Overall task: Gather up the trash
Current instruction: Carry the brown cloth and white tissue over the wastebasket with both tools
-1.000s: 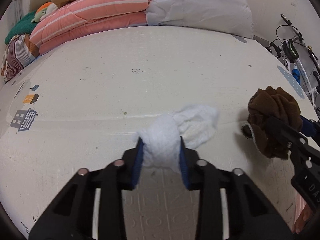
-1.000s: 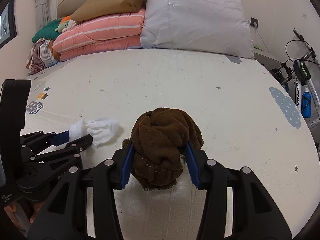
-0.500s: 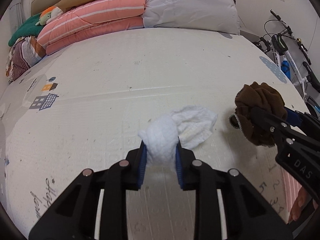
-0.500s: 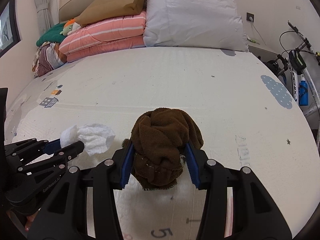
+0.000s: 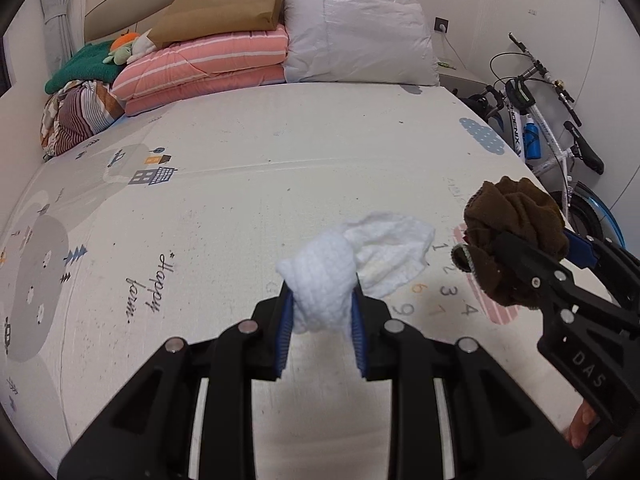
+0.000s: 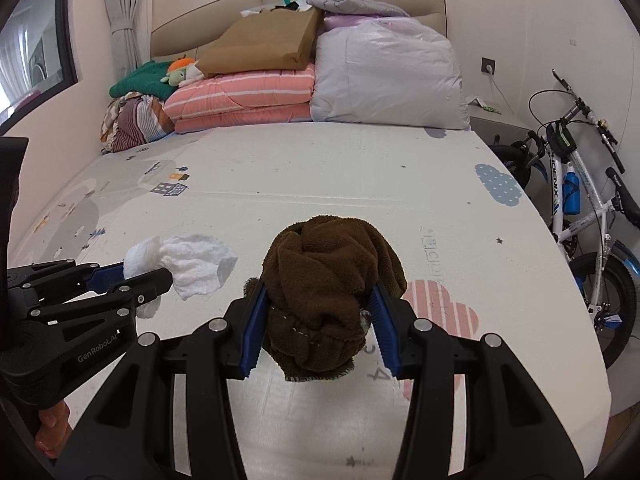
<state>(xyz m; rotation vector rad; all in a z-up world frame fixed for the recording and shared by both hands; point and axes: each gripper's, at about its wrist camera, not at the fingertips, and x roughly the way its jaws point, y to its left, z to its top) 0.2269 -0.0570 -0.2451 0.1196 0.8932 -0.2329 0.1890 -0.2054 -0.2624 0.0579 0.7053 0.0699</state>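
Observation:
My left gripper is shut on a bunched white cloth, whose loose end hangs forward past the blue pads. My right gripper is shut on a balled brown fleece cloth. Both bundles hang in the air above a pale printed play mat. In the left wrist view the right gripper with the brown cloth is at the right. In the right wrist view the left gripper with the white cloth is at the left.
Folded pink striped quilts, a brown paper bag, a large bagged pillow and folded clothes are piled against the headboard at the far end. A white bicycle stands past the mat's right edge.
Both grippers have risen and drawn back from the mat with their cloths still held. Much more of the mat, the pile and the bicycle is now in view.

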